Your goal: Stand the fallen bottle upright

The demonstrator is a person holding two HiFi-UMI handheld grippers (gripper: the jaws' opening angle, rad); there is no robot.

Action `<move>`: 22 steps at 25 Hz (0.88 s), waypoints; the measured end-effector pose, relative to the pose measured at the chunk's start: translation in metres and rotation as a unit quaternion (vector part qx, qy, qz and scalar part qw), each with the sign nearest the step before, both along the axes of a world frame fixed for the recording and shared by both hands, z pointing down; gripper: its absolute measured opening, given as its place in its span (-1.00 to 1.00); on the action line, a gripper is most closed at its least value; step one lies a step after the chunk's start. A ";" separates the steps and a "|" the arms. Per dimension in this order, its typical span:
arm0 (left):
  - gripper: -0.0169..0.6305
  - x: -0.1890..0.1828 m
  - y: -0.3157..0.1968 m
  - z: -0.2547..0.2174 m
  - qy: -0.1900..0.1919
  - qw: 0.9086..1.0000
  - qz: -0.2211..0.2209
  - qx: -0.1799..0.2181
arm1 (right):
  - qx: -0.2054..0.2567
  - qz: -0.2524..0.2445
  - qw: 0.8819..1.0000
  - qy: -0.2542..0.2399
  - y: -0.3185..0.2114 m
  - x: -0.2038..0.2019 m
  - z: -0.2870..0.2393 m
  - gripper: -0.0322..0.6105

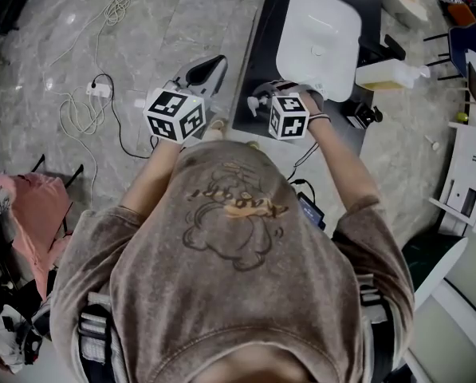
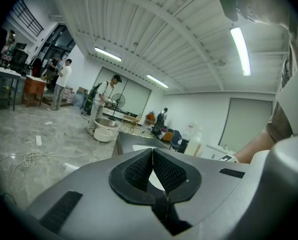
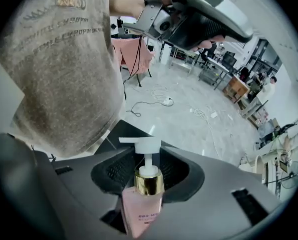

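A pink pump bottle [image 3: 143, 211] with a gold collar and a white pump head stands between the jaws of my right gripper [image 3: 148, 156], which is shut on its body. In the head view the right gripper [image 1: 263, 96] hangs over the near edge of the black table [image 1: 261, 30], pointing steeply down, and only the bottle's white pump [image 1: 256, 103] shows beside the marker cube. My left gripper [image 2: 152, 152] is held still out over the floor left of the table, its pads meeting at the tips with nothing between them. In the head view the left gripper [image 1: 207, 70] is grey.
A large white basin [image 1: 317, 38] fills much of the black table, with a translucent container [image 1: 391, 73] at its right edge. Cables and a power strip [image 1: 99, 90] lie on the grey floor to the left. A pink cloth [image 1: 37, 214] hangs at far left.
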State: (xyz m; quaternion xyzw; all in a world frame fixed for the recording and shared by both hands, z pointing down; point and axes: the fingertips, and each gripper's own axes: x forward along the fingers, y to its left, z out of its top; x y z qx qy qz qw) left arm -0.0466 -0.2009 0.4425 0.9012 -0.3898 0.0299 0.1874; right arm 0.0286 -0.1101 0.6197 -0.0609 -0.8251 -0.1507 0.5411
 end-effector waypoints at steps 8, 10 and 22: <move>-0.89 0.000 -0.009 -0.004 0.003 1.000 0.003 0.005 | 0.005 -0.001 0.999 -0.052 -0.004 -0.012 -0.042 -0.43; -0.89 0.000 -0.012 -0.005 0.003 1.000 0.003 0.006 | 0.009 0.005 0.998 -0.068 -0.007 -0.011 -0.051 -0.44; -0.89 0.009 -0.016 -0.007 0.000 1.000 0.007 0.011 | 0.036 0.070 0.983 -0.166 -0.022 0.010 -0.091 -0.45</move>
